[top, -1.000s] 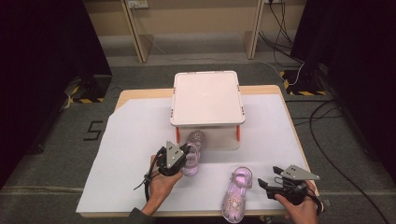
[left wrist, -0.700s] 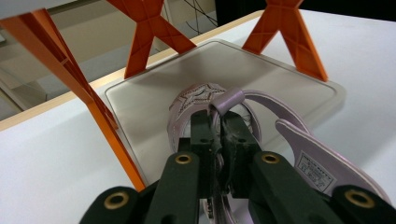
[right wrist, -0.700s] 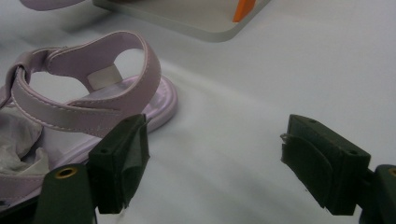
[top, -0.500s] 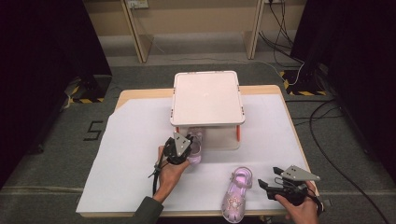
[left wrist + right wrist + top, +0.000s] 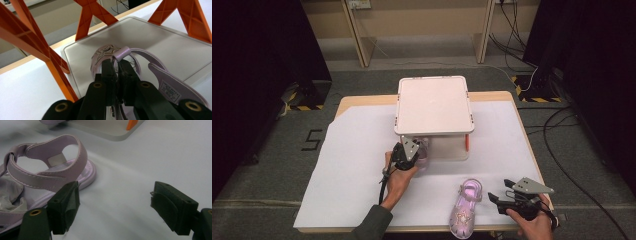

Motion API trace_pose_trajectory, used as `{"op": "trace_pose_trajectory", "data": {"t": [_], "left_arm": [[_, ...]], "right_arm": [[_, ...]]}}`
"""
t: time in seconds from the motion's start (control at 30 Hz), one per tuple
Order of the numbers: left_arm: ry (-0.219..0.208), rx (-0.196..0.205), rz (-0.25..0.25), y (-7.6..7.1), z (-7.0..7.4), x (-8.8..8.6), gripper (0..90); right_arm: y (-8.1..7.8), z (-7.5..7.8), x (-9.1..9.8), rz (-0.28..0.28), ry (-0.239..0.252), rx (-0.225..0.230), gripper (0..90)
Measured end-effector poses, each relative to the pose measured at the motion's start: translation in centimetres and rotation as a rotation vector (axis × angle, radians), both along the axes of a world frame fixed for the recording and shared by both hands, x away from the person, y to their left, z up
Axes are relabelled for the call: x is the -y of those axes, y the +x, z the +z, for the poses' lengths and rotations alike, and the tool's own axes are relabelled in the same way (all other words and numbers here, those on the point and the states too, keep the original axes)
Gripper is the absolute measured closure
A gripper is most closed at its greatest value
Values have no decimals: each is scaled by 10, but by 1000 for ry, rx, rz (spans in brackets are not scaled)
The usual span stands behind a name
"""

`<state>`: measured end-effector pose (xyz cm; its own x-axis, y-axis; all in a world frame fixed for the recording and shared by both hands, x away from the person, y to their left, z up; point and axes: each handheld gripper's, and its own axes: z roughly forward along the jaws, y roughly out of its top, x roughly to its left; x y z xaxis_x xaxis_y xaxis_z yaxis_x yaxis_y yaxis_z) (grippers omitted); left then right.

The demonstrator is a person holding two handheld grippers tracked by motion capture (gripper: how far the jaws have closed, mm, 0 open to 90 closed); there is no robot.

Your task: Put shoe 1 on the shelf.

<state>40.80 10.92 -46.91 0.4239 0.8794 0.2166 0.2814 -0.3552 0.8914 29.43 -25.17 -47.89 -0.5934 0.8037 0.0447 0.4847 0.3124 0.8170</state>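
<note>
Left gripper (image 5: 409,154) is clamping the strap of a lilac sandal (image 5: 140,67), jaws nearly together with the strap pinched between them. It is holding that sandal on the lower tray (image 5: 160,42) of the white rack (image 5: 433,104), between the orange X-shaped legs (image 5: 53,65). From the high view most of this sandal is sitting hidden under the rack's top shelf; just a sliver is showing beside the gripper. A rhinestone star is showing on the toe strap. The insole label is printing something, too small and angled to read.

On the floor left of the table, a black "5" (image 5: 311,140) is readable.

Second lilac sandal (image 5: 466,207) is lying on the white sheet (image 5: 347,170) near the table's front edge, toe partly cut off by the bottom of the high view. White stuffing paper is sitting inside it in the right gripper view.

Right gripper (image 5: 501,199) is resting just right of that sandal, jaws spread wide with nothing between them. One jaw is sitting just beside the heel; contact is hard to judge.
</note>
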Motion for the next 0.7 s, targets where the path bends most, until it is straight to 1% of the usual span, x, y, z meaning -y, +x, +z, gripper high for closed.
{"op": "trace_pose_trajectory", "data": {"t": [0.07, 0.13, 0.17, 0.23, 0.27, 0.3, 0.33, 0.37, 0.4, 0.43, 0.47, 0.5, 0.53, 0.57, 0.6, 0.63, 0.67, 0.7], "left_arm": [[-8, -2, -5, -1, 1, -1, 797], [-12, -2, -4, -1, 1, -2, 729], [-27, 0, -2, -4, 5, -4, 677], [-33, 7, 0, -6, 7, -6, 665], [-42, 15, 9, -9, 11, -10, 611], [-53, 12, 1, -12, 13, -11, 588], [-53, 12, 1, -12, 13, -11, 571], [-71, 2, -11, -19, 18, -16, 552], [-86, -5, -11, -22, 19, -17, 532], [-86, -5, -11, -22, 19, -17, 507], [-117, -27, -21, -29, 22, -22, 480], [-117, -27, -21, -29, 22, -22, 469], [-140, -46, -44, -37, 23, -25, 454], [-140, -46, -44, -37, 23, -25, 439], [-148, -59, -59, -42, 24, -27, 439], [-160, -72, -69, -46, 24, -28, 415], [-205, -105, -79, -52, 23, -32, 375], [-219, -116, -87, -54, 22, -34, 367]], "right_arm": [[0, 0, 0, 1, 0, 0, 229], [0, 0, 0, 2, 0, -1, 229], [0, 0, 0, 2, 1, -3, 229], [0, 0, 0, 2, 0, -2, 229], [0, 0, 0, 2, 1, -3, 229], [0, 0, 0, 2, 0, -3, 229], [0, 0, 0, 2, 0, -3, 229], [0, 0, -1, 3, 0, -2, 229], [0, 0, -1, 3, 0, -3, 230], [0, 0, -1, 3, 0, -3, 230], [0, -1, -1, 2, -1, -3, 229], [0, -1, -1, 2, -1, -3, 229], [0, 0, -1, 2, -2, -1, 229], [0, 0, -1, 2, -2, -1, 229], [0, 0, -1, 1, -2, -2, 229], [0, 0, -1, 2, -2, -1, 229], [0, 0, -1, 1, -2, -2, 229], [0, 0, -1, 1, -2, -2, 230]]}}
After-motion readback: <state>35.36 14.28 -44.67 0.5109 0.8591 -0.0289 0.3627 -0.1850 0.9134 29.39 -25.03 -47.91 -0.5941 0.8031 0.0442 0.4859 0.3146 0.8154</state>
